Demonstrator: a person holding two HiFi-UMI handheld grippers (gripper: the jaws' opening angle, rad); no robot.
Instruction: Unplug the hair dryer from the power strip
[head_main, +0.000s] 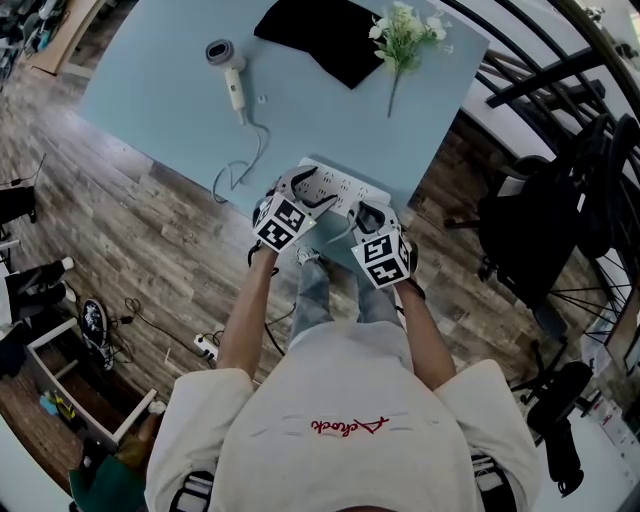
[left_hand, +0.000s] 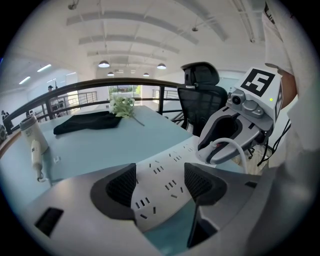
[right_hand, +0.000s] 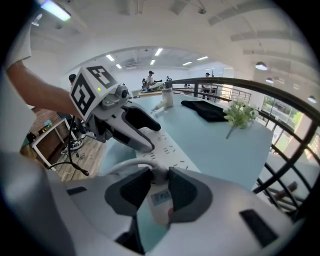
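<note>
A white power strip (head_main: 345, 187) lies at the near edge of the pale blue table (head_main: 170, 90). My left gripper (head_main: 300, 190) straddles its left end, and the pads (left_hand: 122, 187) sit against both long sides of the power strip (left_hand: 160, 175). My right gripper (right_hand: 159, 187) is shut on a white plug (right_hand: 160, 200) with a small label, whose white cord (right_hand: 125, 167) curves off to the left. The hair dryer (head_main: 232, 70) lies farther back on the table, its cord (head_main: 250, 150) running toward the strip. In the head view the plug is hidden under the right gripper (head_main: 362, 215).
A black cloth (head_main: 325, 35) and a sprig of white flowers (head_main: 400, 35) lie at the table's far side. A black office chair (head_main: 540, 230) and a dark railing (head_main: 560, 70) stand to the right. Wooden floor with cables (head_main: 150, 320) is to the left.
</note>
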